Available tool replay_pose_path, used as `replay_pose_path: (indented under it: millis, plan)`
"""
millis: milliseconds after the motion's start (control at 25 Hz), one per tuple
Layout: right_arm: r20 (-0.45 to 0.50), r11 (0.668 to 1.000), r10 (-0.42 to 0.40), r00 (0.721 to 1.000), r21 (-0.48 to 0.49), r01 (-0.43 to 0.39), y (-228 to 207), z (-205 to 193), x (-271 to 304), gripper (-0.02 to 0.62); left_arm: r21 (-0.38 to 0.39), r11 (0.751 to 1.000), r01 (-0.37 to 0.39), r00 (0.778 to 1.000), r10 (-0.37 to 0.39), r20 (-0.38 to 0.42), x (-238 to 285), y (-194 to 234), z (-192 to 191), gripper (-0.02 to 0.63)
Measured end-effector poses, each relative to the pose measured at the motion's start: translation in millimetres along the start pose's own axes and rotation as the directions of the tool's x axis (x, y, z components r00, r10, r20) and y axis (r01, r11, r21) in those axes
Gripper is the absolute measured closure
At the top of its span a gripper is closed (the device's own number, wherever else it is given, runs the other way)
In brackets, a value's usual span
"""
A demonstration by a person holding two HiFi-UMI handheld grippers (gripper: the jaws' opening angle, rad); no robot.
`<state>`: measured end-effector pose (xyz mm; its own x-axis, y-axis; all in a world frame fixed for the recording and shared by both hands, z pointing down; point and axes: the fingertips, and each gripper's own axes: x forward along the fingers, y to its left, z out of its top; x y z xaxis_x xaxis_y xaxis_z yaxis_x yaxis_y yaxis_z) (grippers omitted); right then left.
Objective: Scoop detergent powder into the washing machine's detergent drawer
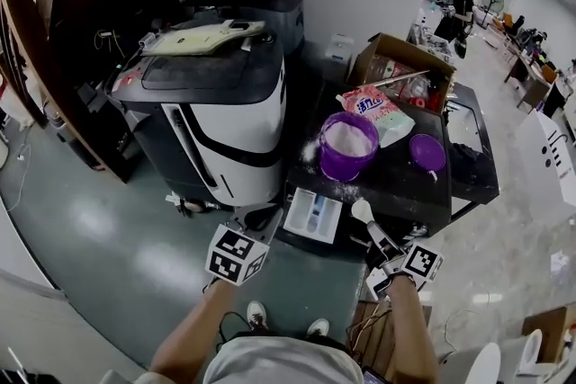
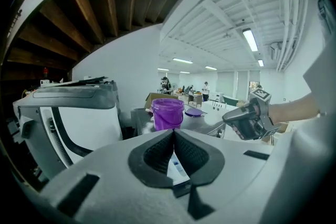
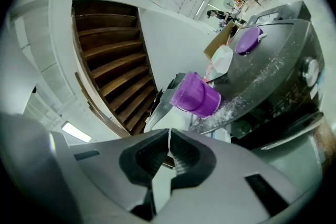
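Scooping looks not yet begun. The left tongs (image 2: 174,136) and right tongs (image 3: 168,139) are both closed on nothing, off the counter's (image 1: 396,186) front edge. The open bucket (image 1: 346,148) of powder stands mid-counter, with its lid (image 1: 427,152) to the right. The drawer (image 1: 313,215) juts out at the front-left corner. The print on the bag (image 1: 382,111) is unreadable.

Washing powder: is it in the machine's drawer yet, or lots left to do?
Barely begun. The bucket is open, its lid set aside, and the drawer is pulled out. The left hand-held gripper and the right hand-held gripper are shut and empty. All the scooping is left.
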<state>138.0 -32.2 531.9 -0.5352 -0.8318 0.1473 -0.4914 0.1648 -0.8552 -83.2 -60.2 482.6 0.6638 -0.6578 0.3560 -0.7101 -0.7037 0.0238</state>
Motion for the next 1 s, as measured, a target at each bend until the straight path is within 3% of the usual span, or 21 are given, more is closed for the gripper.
replay_pose_path:
  millis: [160, 400, 720, 1000]
  plan:
    - [-0.015, 1.0, 0.003, 1.0, -0.024, -0.003, -8, -15, 28, 0.592, -0.019, 1.0, 0.02, 1.0, -0.02, -0.019, 3, 19, -13, 0.597]
    - [-0.075, 0.989, -0.146, 0.986, -0.025, 0.145, -41, -39, 50, 0.592, -0.045, 0.998, 0.039, 0.997, -0.042, -0.061, 13, 38, -35, 0.597]
    - [-0.166, 0.982, -0.184, 0.969, -0.078, 0.173, -74, -63, 72, 0.592, -0.063, 0.998, 0.032, 0.991, -0.039, -0.127, 32, 50, -67, 0.597]
    - [-0.244, 0.944, -0.28, 0.928, -0.246, 0.22, -96, -73, 85, 0.592, -0.051, 0.998, 0.03, 0.987, -0.038, -0.158, 41, 52, -75, 0.597]
